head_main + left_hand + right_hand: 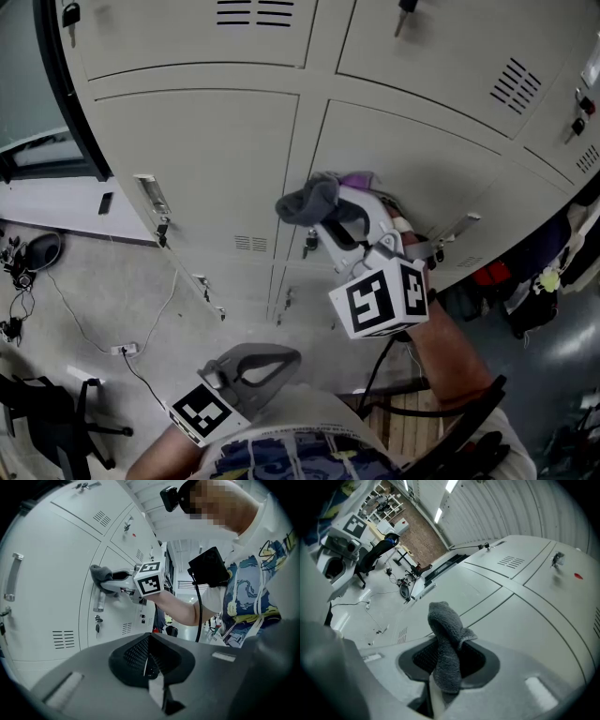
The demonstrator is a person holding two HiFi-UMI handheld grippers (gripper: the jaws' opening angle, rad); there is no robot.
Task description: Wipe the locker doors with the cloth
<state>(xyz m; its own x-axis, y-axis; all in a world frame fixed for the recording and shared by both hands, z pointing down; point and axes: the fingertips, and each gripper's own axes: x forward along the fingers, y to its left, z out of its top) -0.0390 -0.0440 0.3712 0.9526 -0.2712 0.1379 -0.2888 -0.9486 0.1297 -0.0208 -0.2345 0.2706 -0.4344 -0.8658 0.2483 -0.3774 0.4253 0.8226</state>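
Observation:
Pale grey locker doors fill the head view. My right gripper is shut on a dark grey cloth, which bunches out of the jaw tips close against the door beside a handle. In the right gripper view the cloth stands up from the closed jaws of the right gripper, with the locker door just beyond. My left gripper hangs low near the person's body, shut with nothing in it. The left gripper looks up at the locker doors and the cloth.
Metal handles and keys in locks stick out from the doors. Cables and a power strip lie on the floor at left, near a black chair. Bags and clothing are piled at right.

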